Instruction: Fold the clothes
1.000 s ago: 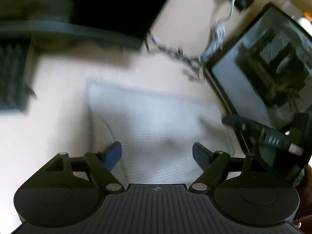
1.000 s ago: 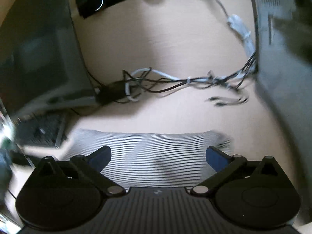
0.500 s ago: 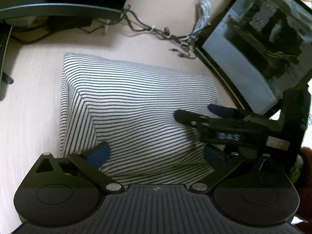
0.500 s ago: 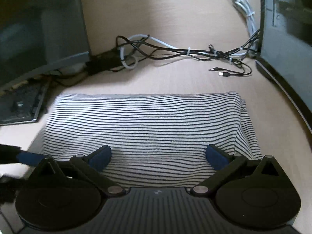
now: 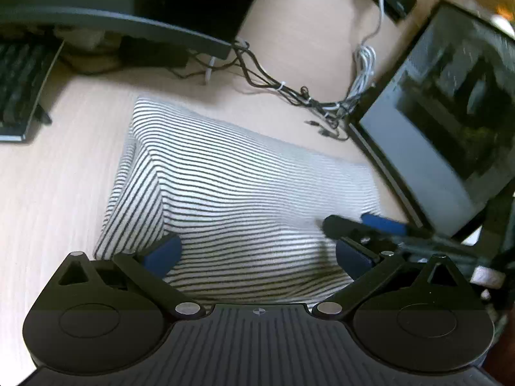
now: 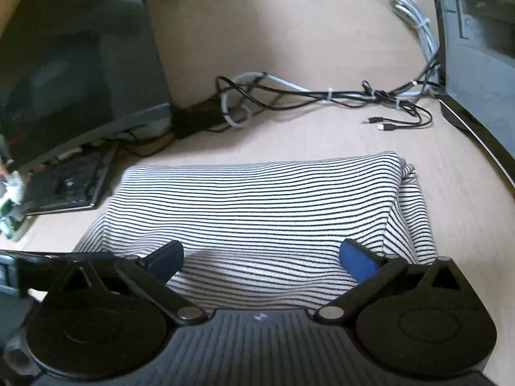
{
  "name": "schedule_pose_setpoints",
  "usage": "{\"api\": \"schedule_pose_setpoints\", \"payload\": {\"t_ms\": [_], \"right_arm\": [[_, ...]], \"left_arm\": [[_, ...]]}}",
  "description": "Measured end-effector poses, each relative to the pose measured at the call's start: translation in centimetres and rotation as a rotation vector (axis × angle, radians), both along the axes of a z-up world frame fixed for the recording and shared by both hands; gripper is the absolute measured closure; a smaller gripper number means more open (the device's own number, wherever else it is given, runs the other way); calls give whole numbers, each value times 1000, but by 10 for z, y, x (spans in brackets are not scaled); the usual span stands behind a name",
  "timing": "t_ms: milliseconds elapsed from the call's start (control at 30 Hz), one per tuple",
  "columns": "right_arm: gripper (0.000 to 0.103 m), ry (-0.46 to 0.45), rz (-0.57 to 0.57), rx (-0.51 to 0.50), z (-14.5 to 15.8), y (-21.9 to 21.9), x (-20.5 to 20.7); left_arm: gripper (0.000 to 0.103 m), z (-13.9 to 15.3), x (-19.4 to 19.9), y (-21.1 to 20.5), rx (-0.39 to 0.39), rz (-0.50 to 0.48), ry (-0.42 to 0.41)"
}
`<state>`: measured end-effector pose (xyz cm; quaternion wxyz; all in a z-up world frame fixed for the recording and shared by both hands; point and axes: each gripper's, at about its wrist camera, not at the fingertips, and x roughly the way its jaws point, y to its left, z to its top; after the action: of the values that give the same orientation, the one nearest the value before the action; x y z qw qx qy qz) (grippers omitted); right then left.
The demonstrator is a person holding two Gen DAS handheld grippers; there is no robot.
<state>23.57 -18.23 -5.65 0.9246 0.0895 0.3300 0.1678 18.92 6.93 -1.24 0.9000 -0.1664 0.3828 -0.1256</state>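
Note:
A folded white garment with thin black stripes (image 5: 241,189) lies flat on the pale wooden desk (image 5: 48,199). My left gripper (image 5: 257,255) hovers over its near edge, jaws wide open, with only the cloth's top surface between the blue pads. The right gripper's fingers (image 5: 383,222) reach in over the garment's right end in the left wrist view. In the right wrist view the same garment (image 6: 257,206) fills the middle, and my right gripper (image 6: 260,259) stands open above its near edge, nothing pinched. A dark part of the left gripper (image 6: 58,267) shows at the left edge.
A tangle of cables (image 6: 322,95) lies on the desk behind the garment. A dark monitor (image 6: 74,64) and a keyboard (image 6: 70,180) stand to the left, another screen (image 6: 476,64) to the right. In the left wrist view, the screen (image 5: 450,119) stands close to the garment's right end.
Both grippers have come down closer to the striped garment, which now fills more of each view. The left jaws have spread wider. The garment itself has not moved.

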Motion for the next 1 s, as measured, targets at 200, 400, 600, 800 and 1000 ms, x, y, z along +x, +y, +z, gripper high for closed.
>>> {"api": "schedule_pose_setpoints", "payload": {"t_ms": [200, 400, 600, 800, 1000], "right_arm": [[0, 20, 77, 16, 3, -7, 0], [0, 11, 106, 9, 7, -9, 0], [0, -53, 31, -42, 50, -25, 14], [0, -43, -174, -396, 32, -27, 63], [0, -66, -181, -548, 14, -9, 49]], "left_arm": [[0, 2, -1, -9, 35, 56, 4], [0, 5, -1, -8, 58, 6, 18], [0, 22, 3, 11, -146, 68, 133], [0, 10, 16, -7, -177, -5, 166], [0, 4, 27, -9, -132, -28, 130]]}}
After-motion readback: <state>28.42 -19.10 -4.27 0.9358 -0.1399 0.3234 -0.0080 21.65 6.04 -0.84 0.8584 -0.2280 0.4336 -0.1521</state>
